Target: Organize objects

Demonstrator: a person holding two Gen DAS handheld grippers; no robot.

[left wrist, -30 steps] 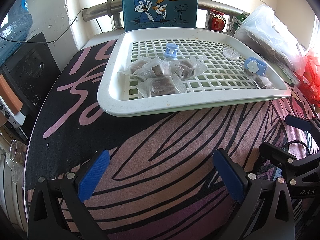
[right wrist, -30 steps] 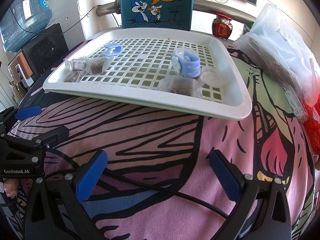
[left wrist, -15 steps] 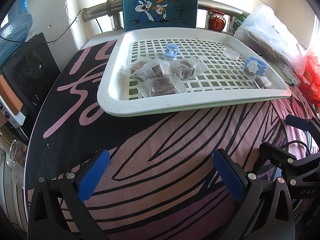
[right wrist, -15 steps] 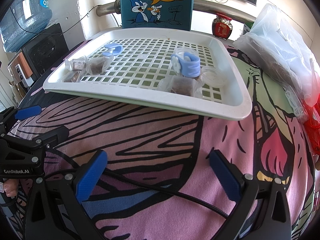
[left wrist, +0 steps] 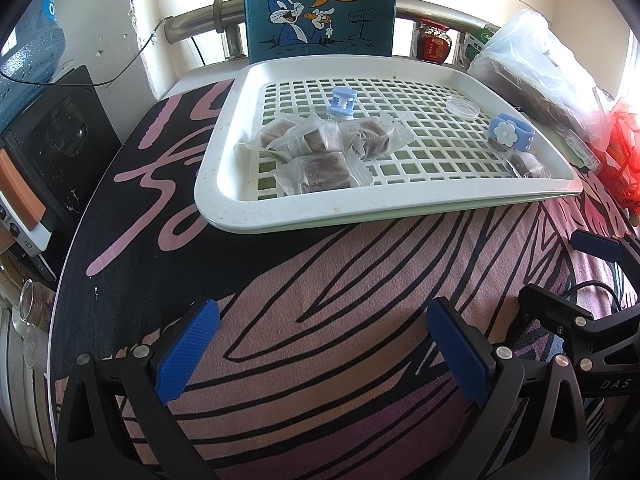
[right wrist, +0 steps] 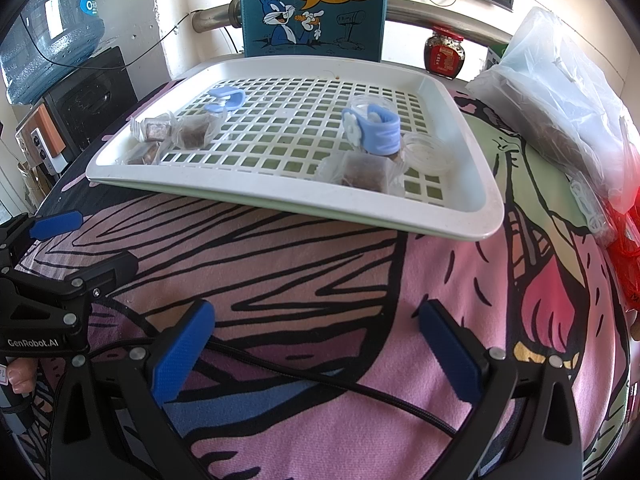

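From the left wrist camera, the left gripper (left wrist: pixel 322 354) hangs low over the counter (left wrist: pixel 328 280) with its blue-padded fingers (left wrist: pixel 188 350) spread wide and nothing between them; the counter wears a cloth printed in pink with heavy black lines, turning black with pink lettering on its left part; the white slotted tray (left wrist: pixel 280 216) lies on that cloth beyond the fingers, well apart from them; a cluster of wrapped brown sweets (left wrist: pixel 320 152) sits in the tray's near left part, a small blue clip (left wrist: pixel 342 103) just behind the cluster, a clear round lid (left wrist: pixel 463 106) toward the tray's far right, a blue flower band (left wrist: pixel 511 133) near the tray's right rim; a teal cartoon board (left wrist: pixel 320 8) stands upright behind the tray against a metal rail; a red-lidded jar (left wrist: pixel 434 42) and a clear plastic bag (left wrist: pixel 540 64) lie right of the tray; a black appliance (left wrist: pixel 56 148) stands left of the tray, off the counter.

From the right wrist camera, the right gripper (right wrist: pixel 316 354) likewise hovers over the cloth, its fingers (right wrist: pixel 448 356) apart and empty; a black cable (right wrist: pixel 320 380) runs across the cloth between them; the tray (right wrist: pixel 460 220) lies ahead, the flower band (right wrist: pixel 374 130) standing in its right part; a water bottle (right wrist: pixel 48 32) rises far left of the tray; the left gripper (right wrist: pixel 52 240) shows at the frame's left edge.
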